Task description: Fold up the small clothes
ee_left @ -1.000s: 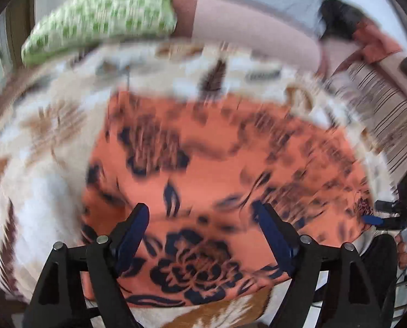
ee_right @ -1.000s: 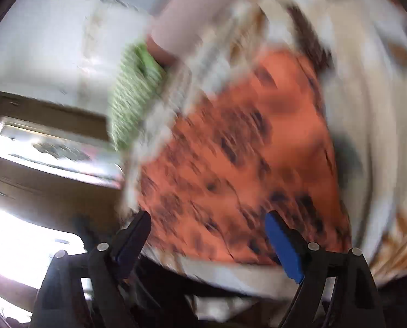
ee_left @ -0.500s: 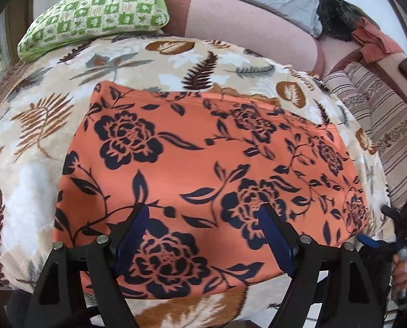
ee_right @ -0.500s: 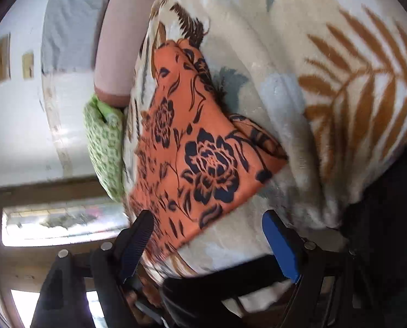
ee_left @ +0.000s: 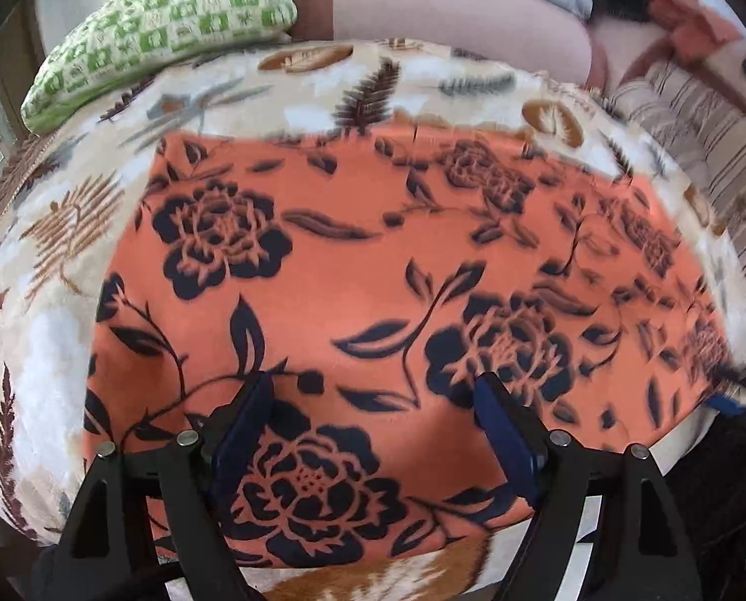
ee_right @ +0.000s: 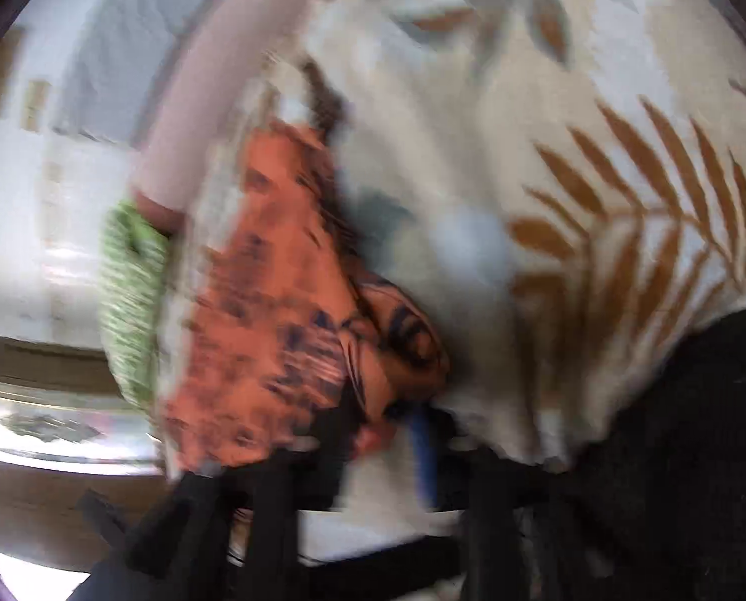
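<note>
An orange cloth with dark navy flowers [ee_left: 353, 270] lies spread flat on a leaf-patterned blanket [ee_left: 47, 350]. My left gripper [ee_left: 373, 400] is open, its blue-padded fingers [ee_left: 245, 415] hovering over the cloth's near edge. In the blurred right wrist view, my right gripper [ee_right: 388, 420] has its jaws closed in on the near right corner of the cloth [ee_right: 293, 300], which bunches up between the fingers. The right gripper also shows at the right edge of the left wrist view [ee_left: 728, 400].
A green checked pillow [ee_left: 162, 35] lies at the far left of the bed. A pink bolster [ee_left: 453, 25] runs along the back. A striped cover [ee_left: 688, 135] lies to the right. A window frame [ee_right: 37, 390] shows at the left of the right wrist view.
My right gripper has moved onto the cloth's right corner and closed on it. My left gripper has stayed open over the near edge, shifting only slightly.
</note>
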Tool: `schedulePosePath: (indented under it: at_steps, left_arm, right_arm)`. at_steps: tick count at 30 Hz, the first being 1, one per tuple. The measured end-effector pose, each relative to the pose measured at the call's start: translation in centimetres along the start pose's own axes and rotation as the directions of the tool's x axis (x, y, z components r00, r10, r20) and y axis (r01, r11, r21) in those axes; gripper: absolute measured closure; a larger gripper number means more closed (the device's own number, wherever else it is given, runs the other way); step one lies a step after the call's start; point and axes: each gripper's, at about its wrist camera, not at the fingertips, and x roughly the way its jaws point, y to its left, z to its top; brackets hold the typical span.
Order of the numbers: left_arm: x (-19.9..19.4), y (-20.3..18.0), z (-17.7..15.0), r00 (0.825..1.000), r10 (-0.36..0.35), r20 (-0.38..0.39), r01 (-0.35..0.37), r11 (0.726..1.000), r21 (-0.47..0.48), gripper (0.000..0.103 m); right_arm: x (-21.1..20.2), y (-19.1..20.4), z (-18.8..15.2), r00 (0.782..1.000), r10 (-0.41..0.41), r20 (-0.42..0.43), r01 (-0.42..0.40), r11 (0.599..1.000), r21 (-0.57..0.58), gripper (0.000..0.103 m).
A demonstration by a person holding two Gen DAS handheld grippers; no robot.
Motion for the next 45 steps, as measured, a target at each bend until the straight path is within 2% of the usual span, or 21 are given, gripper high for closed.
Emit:
schedulePosePath:
  at_steps: [1, 5, 11, 15, 16, 18, 19, 23, 24, 27, 29, 31, 33, 37, 39, 40, 41, 42, 43, 44, 45]
  left_arm:
    - [-0.5, 0.1, 0.0, 1.000, -0.008, 0.021, 0.008, 1.000, -0.009, 0.021]
    - [-1.9, 0.6, 0.8, 0.994, -0.053, 0.093, 0.058, 0.997, -0.049, 0.021]
    - [0.7, 1.3, 0.9, 0.999, -0.031, 0.035, 0.033, 0.996, -0.078, 0.021]
    - [0.9, 0.7, 0.7, 0.999, -0.006, 0.045, 0.008, 0.999, -0.038, 0.016]
    - [1.0, 0.7, 0.7, 0.999, -0.006, 0.046, 0.008, 0.999, -0.035, 0.016]
    - [1.0, 0.8, 0.5, 0.999, -0.011, 0.051, 0.012, 1.000, -0.028, 0.016]
    - [0.9, 0.8, 0.4, 0.998, -0.015, 0.055, 0.016, 1.000, -0.021, 0.016]
    - [1.0, 0.7, 0.2, 0.997, -0.012, 0.070, 0.012, 1.000, 0.002, 0.013]
    - [1.1, 0.5, 0.2, 0.998, -0.007, 0.069, 0.007, 1.000, 0.007, 0.012]
    - [0.8, 0.5, 0.4, 0.998, -0.010, 0.058, 0.010, 1.000, 0.010, 0.012]
    - [0.4, 0.9, 0.6, 0.997, -0.029, 0.065, 0.030, 0.999, -0.018, 0.012]
    - [-0.4, 1.6, 0.7, 0.995, -0.041, 0.086, 0.046, 0.997, -0.065, 0.012]
    - [-1.3, 2.1, 0.7, 0.992, -0.046, 0.114, 0.058, 0.993, -0.099, 0.012]
    - [-2.1, 3.1, 0.3, 0.990, -0.043, 0.133, 0.060, 0.990, -0.124, 0.012]
    - [-1.7, 3.6, 0.1, 0.993, -0.044, 0.106, 0.059, 0.988, -0.141, 0.012]
    - [-1.5, 3.9, 0.0, 0.995, -0.048, 0.091, 0.062, 0.986, -0.154, 0.012]
    - [-1.6, 4.0, -0.2, 0.995, -0.054, 0.087, 0.068, 0.984, -0.162, 0.012]
    - [-2.0, 4.2, -0.4, 0.994, -0.055, 0.095, 0.070, 0.983, -0.167, 0.012]
    - [-2.4, 4.4, -0.6, 0.993, -0.051, 0.108, 0.069, 0.983, -0.171, 0.012]
    - [-2.7, 4.5, -0.6, 0.992, -0.049, 0.117, 0.069, 0.982, -0.173, 0.012]
    - [-2.9, 4.7, -0.6, 0.991, -0.051, 0.122, 0.072, 0.982, -0.176, 0.012]
  right_arm:
    - [-0.8, 0.2, 0.1, 1.000, -0.004, 0.009, 0.004, 1.000, -0.021, 0.036]
    - [-4.8, 3.0, 2.6, 0.992, 0.036, 0.122, -0.018, 0.990, -0.143, 0.031]
    - [-0.1, 7.7, 11.0, 0.989, 0.148, 0.024, -0.137, 0.955, -0.265, 0.028]
    - [7.0, 8.8, 14.6, 0.997, -0.009, -0.075, -0.014, 0.952, -0.306, 0.028]
    - [8.1, 8.4, 15.0, 0.994, -0.033, -0.105, 0.000, 0.953, -0.302, 0.030]
    - [9.2, 9.3, 14.9, 0.990, -0.078, -0.118, 0.032, 0.936, -0.351, 0.076]
    - [8.6, 9.8, 14.6, 0.993, -0.056, -0.102, 0.016, 0.934, -0.357, 0.087]
    - [7.2, 11.0, 13.3, 0.991, -0.121, 0.055, 0.133, 0.886, -0.444, 0.087]
    - [8.7, 9.4, 13.9, 0.985, -0.174, 0.018, 0.166, 0.897, -0.410, 0.084]
    - [7.8, 8.6, 14.3, 0.992, -0.122, 0.025, 0.123, 0.933, -0.339, 0.072]
    - [5.6, 9.8, 13.6, 0.981, -0.154, 0.115, 0.186, 0.909, -0.372, 0.037]
    - [3.6, 11.0, 12.6, 0.974, -0.145, 0.175, 0.205, 0.894, -0.398, 0.037]
    - [1.6, 12.7, 11.2, 0.980, -0.070, 0.186, 0.145, 0.893, -0.426, 0.037]
    - [3.4, 13.0, 7.9, 0.997, 0.076, 0.011, -0.065, 0.915, -0.399, 0.033]
    - [5.9, 10.3, 7.8, 1.000, -0.015, -0.005, 0.013, 0.940, -0.341, 0.033]
    - [6.9, 8.2, 8.1, 0.998, -0.069, -0.006, 0.064, 0.958, -0.279, 0.037]
    - [6.6, 5.9, 8.6, 1.000, -0.018, 0.011, 0.019, 0.984, -0.177, 0.058]
    - [5.8, 5.6, 8.6, 1.000, -0.004, 0.025, 0.007, 0.989, -0.144, 0.061]
    - [4.7, 6.2, 8.4, 0.999, -0.024, 0.046, 0.031, 0.987, -0.160, 0.059]
    - [4.0, 6.8, 8.2, 0.997, -0.046, 0.063, 0.057, 0.981, -0.184, 0.043]
    - [3.0, 8.2, 7.6, 0.995, -0.041, 0.091, 0.062, 0.970, -0.235, 0.037]
